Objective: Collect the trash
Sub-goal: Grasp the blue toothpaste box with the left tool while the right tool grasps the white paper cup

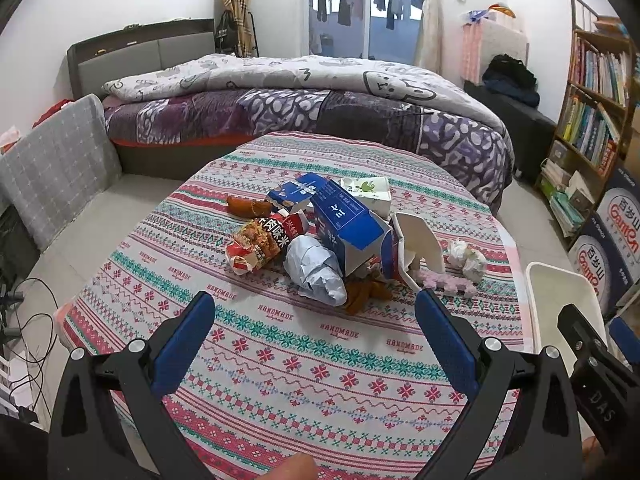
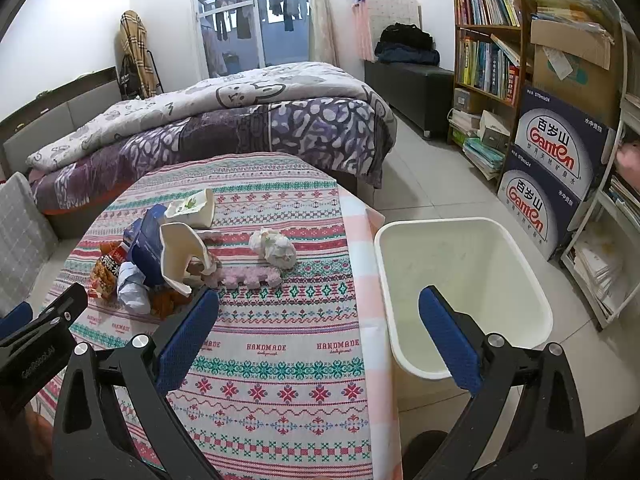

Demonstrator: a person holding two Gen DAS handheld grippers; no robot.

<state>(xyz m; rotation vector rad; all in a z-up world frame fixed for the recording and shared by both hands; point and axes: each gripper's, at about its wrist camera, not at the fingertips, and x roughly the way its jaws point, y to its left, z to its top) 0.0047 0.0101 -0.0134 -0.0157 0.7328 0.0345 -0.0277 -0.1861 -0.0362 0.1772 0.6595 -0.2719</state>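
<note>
A pile of trash lies mid-table: a blue carton [image 1: 344, 224], a red snack wrapper [image 1: 260, 244], a crumpled grey paper ball [image 1: 316, 268], a white torn box [image 1: 416, 244], a crumpled tissue [image 1: 466, 258] and a pink foam strip [image 1: 444, 282]. My left gripper [image 1: 316, 312] is open and empty, just short of the pile. My right gripper [image 2: 318, 308] is open and empty, over the table's right edge beside the white trash bin [image 2: 460, 280]. The pile also shows in the right wrist view, with the white box [image 2: 180, 252] and tissue [image 2: 276, 248].
The table wears a patterned cloth [image 1: 300, 360]. A bed [image 1: 300, 100] stands behind it. A bookshelf [image 2: 492, 52] and stacked water cartons [image 2: 552, 168] stand at the right. Cables [image 1: 28, 320] lie on the floor at the left.
</note>
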